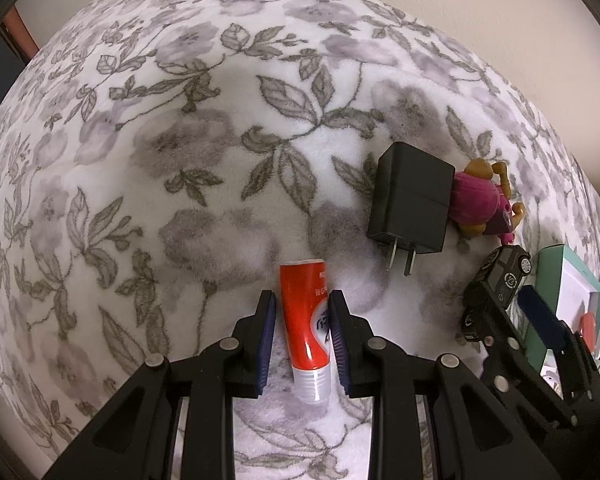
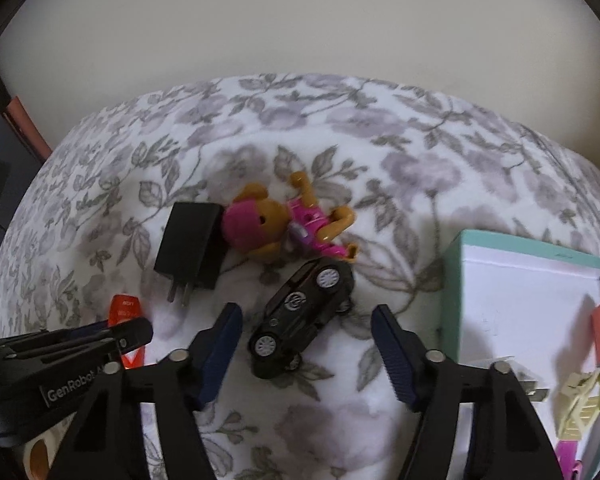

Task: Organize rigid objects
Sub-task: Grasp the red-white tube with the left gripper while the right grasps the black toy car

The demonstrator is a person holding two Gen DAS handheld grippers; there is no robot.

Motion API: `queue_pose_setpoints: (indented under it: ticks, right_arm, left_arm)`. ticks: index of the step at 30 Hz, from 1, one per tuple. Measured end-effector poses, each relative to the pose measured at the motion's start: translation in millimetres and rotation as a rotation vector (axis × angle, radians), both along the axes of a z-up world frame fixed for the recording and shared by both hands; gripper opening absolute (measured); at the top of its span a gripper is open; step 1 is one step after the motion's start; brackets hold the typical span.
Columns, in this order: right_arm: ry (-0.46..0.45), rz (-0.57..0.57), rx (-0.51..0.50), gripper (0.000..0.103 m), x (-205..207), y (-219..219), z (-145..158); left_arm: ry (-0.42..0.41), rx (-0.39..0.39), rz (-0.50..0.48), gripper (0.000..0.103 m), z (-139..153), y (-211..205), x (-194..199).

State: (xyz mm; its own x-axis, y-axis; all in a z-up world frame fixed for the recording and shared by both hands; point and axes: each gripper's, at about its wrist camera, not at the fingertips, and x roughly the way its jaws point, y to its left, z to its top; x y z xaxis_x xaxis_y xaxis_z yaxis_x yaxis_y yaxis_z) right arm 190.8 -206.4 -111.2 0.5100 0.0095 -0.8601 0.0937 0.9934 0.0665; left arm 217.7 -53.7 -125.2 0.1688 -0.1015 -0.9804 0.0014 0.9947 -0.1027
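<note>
Left gripper fingers clamp the red tube over the floral blanket. Right gripper fingers spread, straddling the black toy car without touching; it lies on its side.

A soft blanket with grey flowers and leaves covers the place where everything lies. On it rests a black plug with two metal pins. A toy dog in pink lies on its back, touching the plug. A black toy car lies on its side just beside the dog. A red tube lies near the plug. A green box, white inside, sits near the car with small things in it.
</note>
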Motion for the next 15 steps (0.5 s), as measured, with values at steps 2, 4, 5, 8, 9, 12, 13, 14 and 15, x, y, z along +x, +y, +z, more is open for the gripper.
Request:
queue_pose_setpoints:
  ticks: [2,4,5,8,9,12,13,14,15]
  right_arm:
    - [0.000,0.005,-0.005,0.061,1,2,-2]
    - [0.001,0.009,-0.001,0.054,1,4,-4]
    - [0.005,0.010,-0.003,0.052,2,5,-6]
    - [0.006,0.002,-0.013,0.046,2,6,-10]
    - [0.005,0.000,-0.018,0.043,2,5,-11]
    - [0.004,0.000,-0.013,0.040,1,2,-12]
    - [0.003,-0.002,-0.014,0.039,1,2,-12]
    - [0.002,-0.004,-0.017,0.038,1,0,-13]
    - [-0.002,-0.003,-0.015,0.037,0,-1,-14]
  left_arm:
    - [0.000,0.001,-0.001,0.028,0,0,0]
    - [-0.003,0.004,-0.002,0.029,0,-1,0]
    - [-0.005,0.009,-0.005,0.029,0,-2,0]
    - [-0.016,0.031,-0.017,0.029,0,-4,0]
    - [-0.020,0.037,-0.020,0.029,0,-4,0]
    - [-0.032,0.061,-0.028,0.029,0,-7,0]
    - [-0.036,0.069,-0.031,0.029,0,-8,0]
    - [-0.038,0.075,-0.035,0.029,0,-9,0]
    - [-0.038,0.078,-0.035,0.029,0,-10,1]
